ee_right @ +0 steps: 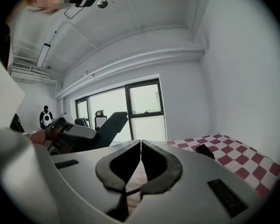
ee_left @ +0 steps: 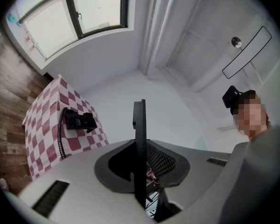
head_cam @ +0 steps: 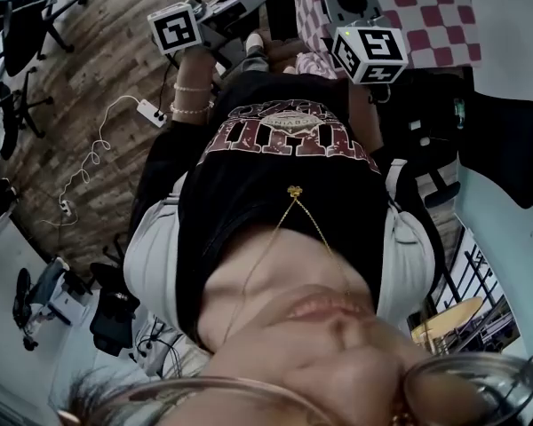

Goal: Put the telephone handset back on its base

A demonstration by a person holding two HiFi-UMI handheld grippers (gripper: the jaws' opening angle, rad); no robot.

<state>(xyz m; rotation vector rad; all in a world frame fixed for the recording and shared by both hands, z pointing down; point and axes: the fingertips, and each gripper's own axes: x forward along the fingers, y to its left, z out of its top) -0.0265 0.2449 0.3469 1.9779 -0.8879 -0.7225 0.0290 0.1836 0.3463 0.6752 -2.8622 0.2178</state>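
Two grippers, left [ee_left: 140, 105] and right [ee_right: 140, 143]: jaws pressed together, nothing held. Telephone [ee_left: 79, 120] sat on checked surface [ee_left: 41, 129]. Stage judged: approach. Next required: open jaws, reach handset.

Open air — telephone [ee_left: 79, 120] on table [ee_left: 42, 141]

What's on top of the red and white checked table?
A black telephone sits on the checked table, its coiled cord trailing across the cloth. Anything beneath the telephone is covered.
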